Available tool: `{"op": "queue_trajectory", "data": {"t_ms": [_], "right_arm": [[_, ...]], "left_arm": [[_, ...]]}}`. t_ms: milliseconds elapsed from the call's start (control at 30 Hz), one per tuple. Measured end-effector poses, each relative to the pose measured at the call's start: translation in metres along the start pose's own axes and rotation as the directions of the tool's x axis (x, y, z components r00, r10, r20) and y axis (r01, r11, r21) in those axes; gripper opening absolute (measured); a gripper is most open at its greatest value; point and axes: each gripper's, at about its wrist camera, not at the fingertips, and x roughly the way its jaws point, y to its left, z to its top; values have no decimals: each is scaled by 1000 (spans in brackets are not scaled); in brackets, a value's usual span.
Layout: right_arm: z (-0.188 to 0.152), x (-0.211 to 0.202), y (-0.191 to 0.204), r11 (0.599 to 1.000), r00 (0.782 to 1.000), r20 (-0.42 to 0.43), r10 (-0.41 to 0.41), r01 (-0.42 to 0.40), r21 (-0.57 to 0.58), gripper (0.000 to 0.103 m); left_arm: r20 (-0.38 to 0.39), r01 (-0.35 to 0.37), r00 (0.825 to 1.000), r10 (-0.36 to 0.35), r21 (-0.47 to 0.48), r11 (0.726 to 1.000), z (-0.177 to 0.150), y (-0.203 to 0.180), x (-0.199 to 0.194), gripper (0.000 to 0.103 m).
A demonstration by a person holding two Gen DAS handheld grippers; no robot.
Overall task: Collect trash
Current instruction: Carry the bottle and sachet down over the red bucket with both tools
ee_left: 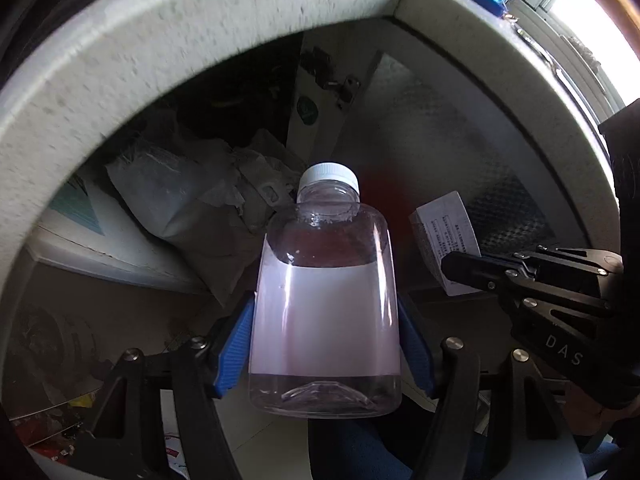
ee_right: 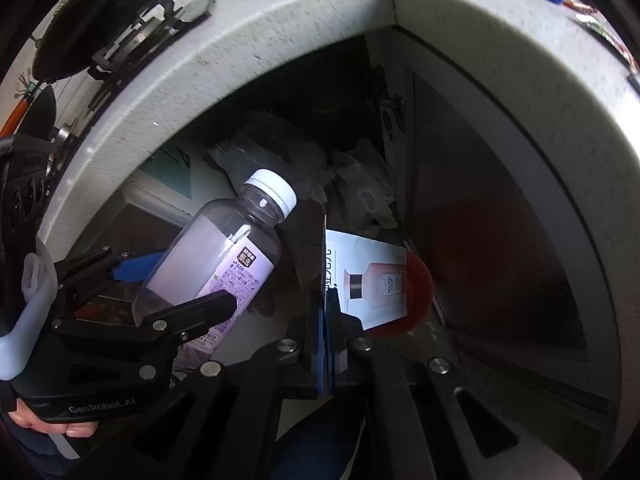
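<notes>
1. Left tool [ee_left: 326, 344]: its blue pads [ee_left: 234, 348] are clamped on either side of a clear plastic bottle [ee_left: 326, 304], which is held upright between them. White cap [ee_left: 329, 175] on top, pale label band round the body.
2. From the right wrist view the same bottle [ee_right: 212, 256] is seen ahead and to the left of the right tool, tilted with its cap [ee_right: 273, 191] pointing up and right; printed purple label facing the camera; the left tool [ee_right: 176, 292] is seen gripping it at the lower body.
3. Right tool [ee_right: 325, 320]: its fingers are closed nearly together on a flat white carton [ee_right: 368, 280], held edge-on at the blue pads [ee_right: 323, 340]. A bottle picture is printed on the carton face. A red round shape sits just behind the carton; what it is cannot be told.
4. From the left wrist view the right tool [ee_left: 468, 270] is seen ahead to the right of the bottle, with the carton [ee_left: 446, 232] at its tip.
5. Ahead of both tools a dark opening under the grey speckled bench [ee_left: 160, 40] is seen. Crumpled plastic bags [ee_left: 188, 200] and paper are piled inside, beyond the bottle.
6. An open cabinet door [ee_right: 500, 248] with a dull metallic face stands to the right of the right tool.
</notes>
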Motion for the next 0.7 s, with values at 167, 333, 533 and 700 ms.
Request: {"op": "queue_trajectory", "data": {"t_ms": [167,333,533,700], "right_arm": [[-14,60,-23,1000,1000,-24,-9,9,10,1],[-28,122,-49,999,998,-66,3,0,52,1],[-43,192,-77,994,995,-101,14,-3,106,1],[-57,226,-101,989,992,-124,11,8,149,1]], "left_arm": [[-32,8,999,-7,2,1000,-12,8,72,65],[-69,16,997,-16,7,1000,-22,15,146,65],[-123,8,992,-6,20,1000,-34,21,228,65],[-153,12,988,0,78,997,-35,23,273,65]]}}
